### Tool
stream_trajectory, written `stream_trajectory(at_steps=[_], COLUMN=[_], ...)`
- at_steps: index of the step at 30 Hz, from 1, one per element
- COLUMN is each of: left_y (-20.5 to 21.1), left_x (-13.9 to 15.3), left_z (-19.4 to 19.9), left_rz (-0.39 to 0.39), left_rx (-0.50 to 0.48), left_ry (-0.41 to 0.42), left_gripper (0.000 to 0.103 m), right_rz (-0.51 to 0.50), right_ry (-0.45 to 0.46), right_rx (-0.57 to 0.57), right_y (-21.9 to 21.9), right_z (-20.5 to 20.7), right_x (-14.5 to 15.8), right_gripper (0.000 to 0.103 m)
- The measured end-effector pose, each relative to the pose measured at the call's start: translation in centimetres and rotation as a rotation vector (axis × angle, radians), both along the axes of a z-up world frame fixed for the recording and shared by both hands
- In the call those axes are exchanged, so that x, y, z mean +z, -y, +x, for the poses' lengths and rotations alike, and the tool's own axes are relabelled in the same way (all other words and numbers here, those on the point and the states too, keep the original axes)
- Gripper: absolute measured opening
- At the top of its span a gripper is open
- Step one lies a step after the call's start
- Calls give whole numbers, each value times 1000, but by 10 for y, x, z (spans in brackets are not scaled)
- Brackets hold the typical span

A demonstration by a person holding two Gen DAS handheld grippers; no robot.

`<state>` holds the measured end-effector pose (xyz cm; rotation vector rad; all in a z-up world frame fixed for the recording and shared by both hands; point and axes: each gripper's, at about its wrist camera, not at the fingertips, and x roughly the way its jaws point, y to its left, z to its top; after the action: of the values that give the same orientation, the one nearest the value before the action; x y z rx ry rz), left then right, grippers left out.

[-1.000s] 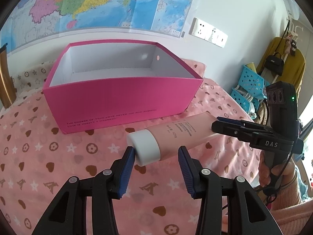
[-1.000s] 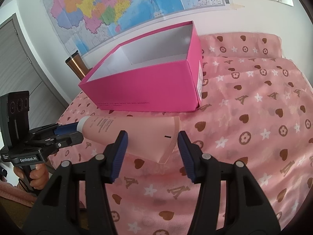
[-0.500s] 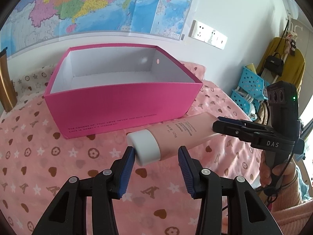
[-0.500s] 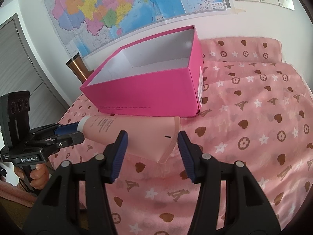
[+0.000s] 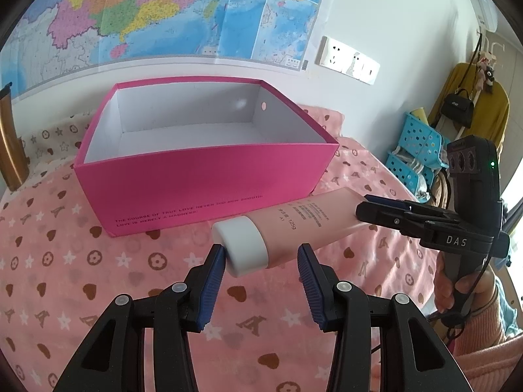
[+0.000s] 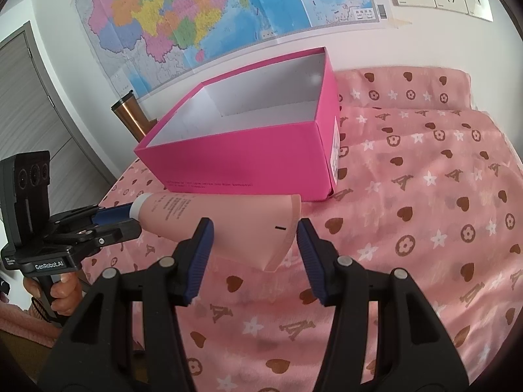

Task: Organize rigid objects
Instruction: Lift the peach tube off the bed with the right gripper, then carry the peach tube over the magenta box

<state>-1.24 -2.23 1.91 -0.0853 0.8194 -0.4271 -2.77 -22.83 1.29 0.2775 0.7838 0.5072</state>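
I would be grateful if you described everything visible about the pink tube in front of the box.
The pink tube is a soft-looking plastic squeeze tube with a wide white cap, dark print along its side and a flat crimped tail. It runs lengthwise along the front of the pink box above the patterned cloth. The left gripper brackets the cap end, one pad touching it; the right gripper brackets the tail.

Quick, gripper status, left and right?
Left gripper: closed on the pink tube, at its white cap.
Right gripper: closed on the same tube, at its flat crimped end.
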Motion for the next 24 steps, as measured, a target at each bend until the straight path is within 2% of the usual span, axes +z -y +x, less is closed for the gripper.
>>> stream_trajectory(at_steps=[24], left_y=[-2], left_x=[4], left_z=[4], left_rz=[-4], left_rx=[3], left_ry=[20], left_gripper=[46], right_rz=[-2], right_ry=[21], right_rx=[-1], right_y=[1], right_z=[3], right_x=[7], right_gripper=[56])
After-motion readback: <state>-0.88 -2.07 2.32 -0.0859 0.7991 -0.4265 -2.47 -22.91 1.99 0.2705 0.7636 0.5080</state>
